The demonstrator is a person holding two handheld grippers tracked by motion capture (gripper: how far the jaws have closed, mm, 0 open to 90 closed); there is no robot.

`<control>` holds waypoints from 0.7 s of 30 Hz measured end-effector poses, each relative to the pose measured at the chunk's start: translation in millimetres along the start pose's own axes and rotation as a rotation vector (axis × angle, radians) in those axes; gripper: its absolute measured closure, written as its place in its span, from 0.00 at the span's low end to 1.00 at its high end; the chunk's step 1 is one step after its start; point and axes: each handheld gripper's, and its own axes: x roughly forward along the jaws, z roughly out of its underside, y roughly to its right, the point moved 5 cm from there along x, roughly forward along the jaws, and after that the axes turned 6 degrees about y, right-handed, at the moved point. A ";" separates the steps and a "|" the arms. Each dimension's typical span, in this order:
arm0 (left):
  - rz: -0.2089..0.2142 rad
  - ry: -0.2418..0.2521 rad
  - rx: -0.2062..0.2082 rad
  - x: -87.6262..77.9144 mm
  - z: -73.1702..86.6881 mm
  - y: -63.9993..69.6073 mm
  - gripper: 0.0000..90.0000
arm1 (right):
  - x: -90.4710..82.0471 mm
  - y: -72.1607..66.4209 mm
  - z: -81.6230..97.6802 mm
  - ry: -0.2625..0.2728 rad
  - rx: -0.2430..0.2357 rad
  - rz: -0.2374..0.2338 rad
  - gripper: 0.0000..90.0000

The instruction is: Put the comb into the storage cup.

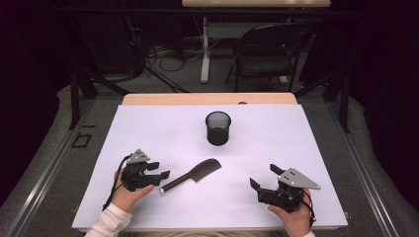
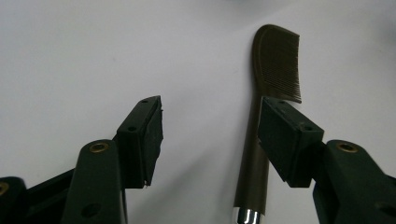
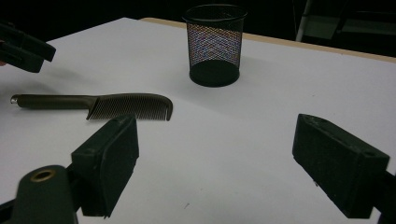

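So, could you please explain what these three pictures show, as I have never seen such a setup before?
Gladly. There is no robot here: a person holds a hand tool with two black jaws in each hand. The high view looks down on a white table from above the person. There you see the left gripper and the right gripper. The other two pictures come from small cameras riding on those grippers, looking along their jaws. On the table lie a dark comb and, farther back, a black mesh cup standing upright. Both grippers are open and hold nothing. In the left gripper view, the comb's handle lies on the table by one jaw, ungripped.
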 end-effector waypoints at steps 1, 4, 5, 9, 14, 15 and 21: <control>0.003 0.006 -0.007 -0.5 -0.5 -0.4 0.44 | 0.0 0.0 0.0 -0.001 0.000 0.000 0.16; 0.015 0.023 -0.010 -2.1 -2.2 -1.6 0.44 | 0.0 0.2 0.2 -0.003 -0.006 -0.001 0.16; 0.014 0.027 -0.001 -2.4 -2.7 -1.7 0.44 | 0.2 0.0 0.1 -0.001 -0.007 -0.001 0.16; 0.016 0.020 0.015 -2.6 -3.0 -1.1 0.43 | 0.6 -0.2 0.4 0.000 -0.005 -0.002 0.16; 0.036 0.014 0.007 -1.5 -3.0 1.7 0.37 | 0.2 -0.1 0.3 -0.002 -0.007 -0.003 0.16; 0.038 0.020 0.013 -1.9 -3.9 2.2 0.32 | 0.5 -0.3 0.4 0.000 -0.006 -0.003 0.16; 0.047 0.023 0.001 -2.3 -5.3 1.8 0.22 | 0.2 -0.3 0.3 -0.003 -0.009 -0.003 0.16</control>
